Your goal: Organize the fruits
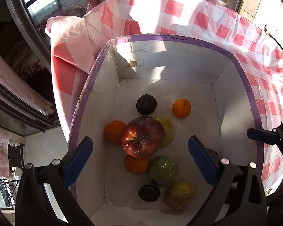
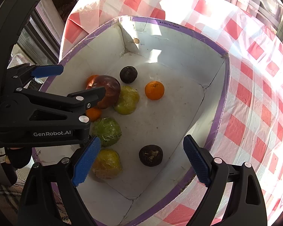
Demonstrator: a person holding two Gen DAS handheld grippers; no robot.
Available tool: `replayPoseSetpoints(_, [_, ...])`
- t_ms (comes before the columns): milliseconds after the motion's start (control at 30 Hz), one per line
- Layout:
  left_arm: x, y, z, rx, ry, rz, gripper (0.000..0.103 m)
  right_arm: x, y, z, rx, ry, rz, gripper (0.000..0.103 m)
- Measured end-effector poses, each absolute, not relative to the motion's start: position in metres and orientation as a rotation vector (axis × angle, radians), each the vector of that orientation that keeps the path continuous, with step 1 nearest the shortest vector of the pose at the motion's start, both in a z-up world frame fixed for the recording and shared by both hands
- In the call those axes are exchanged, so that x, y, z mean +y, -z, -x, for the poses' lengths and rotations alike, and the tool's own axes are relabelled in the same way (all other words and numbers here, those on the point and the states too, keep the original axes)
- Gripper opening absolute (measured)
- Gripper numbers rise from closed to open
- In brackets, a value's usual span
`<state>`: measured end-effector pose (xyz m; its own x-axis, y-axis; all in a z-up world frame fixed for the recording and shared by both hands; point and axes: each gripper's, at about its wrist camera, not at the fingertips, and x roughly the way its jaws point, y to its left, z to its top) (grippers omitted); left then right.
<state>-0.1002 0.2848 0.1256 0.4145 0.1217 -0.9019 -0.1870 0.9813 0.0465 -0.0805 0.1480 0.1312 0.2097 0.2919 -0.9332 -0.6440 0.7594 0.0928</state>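
Observation:
A white box with a purple rim holds all the fruit. A big red apple lies left of centre, with oranges against it. A third orange lies apart. Two dark round fruits and wrapped green and yellow fruits lie around. My left gripper hangs open over the apple. My right gripper is open above the near dark fruit. Both are empty.
The box stands on a red-and-white checked tablecloth that hangs over the table's left edge. A dark window frame is at the left. A finger of the right gripper shows beside the box's right rim.

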Motion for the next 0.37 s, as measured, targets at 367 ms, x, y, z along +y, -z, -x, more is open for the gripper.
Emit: replayPoseSetpoints(367, [0.283, -0.122, 0.105, 1.154, -0.238, 0.101, 0.101, 0.137, -0.135, 0.096, 1.162, -0.717, 0.355, 0.087])
